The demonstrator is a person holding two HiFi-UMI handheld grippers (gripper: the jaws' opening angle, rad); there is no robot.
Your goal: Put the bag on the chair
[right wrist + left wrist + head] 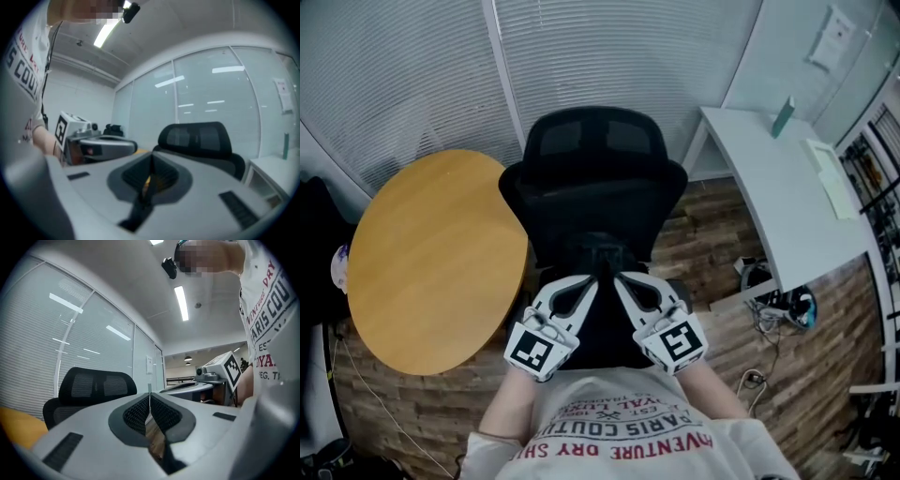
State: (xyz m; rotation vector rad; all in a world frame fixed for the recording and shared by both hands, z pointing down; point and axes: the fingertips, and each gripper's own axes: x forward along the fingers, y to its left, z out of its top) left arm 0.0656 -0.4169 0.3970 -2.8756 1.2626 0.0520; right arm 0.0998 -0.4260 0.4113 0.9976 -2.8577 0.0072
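A black mesh-backed office chair (591, 178) stands right in front of me, its seat under my hands. A black bag (605, 328) hangs between the two grippers, hard to tell apart from the dark seat. My left gripper (591, 281) and right gripper (619, 279) meet tip to tip above it. In the left gripper view the left gripper (150, 401) is shut, with a black strap (166, 458) running down out of its pads. The right gripper (151, 165) is shut on a black strap (137, 208) too. The chair's backrest (93, 383) (197, 138) shows ahead of both.
A round wooden table (431, 258) sits close on the chair's left. A white desk (787, 197) stands to the right, with cables and gear (778, 300) on the wood floor under it. Glass walls with blinds (412, 75) close the back.
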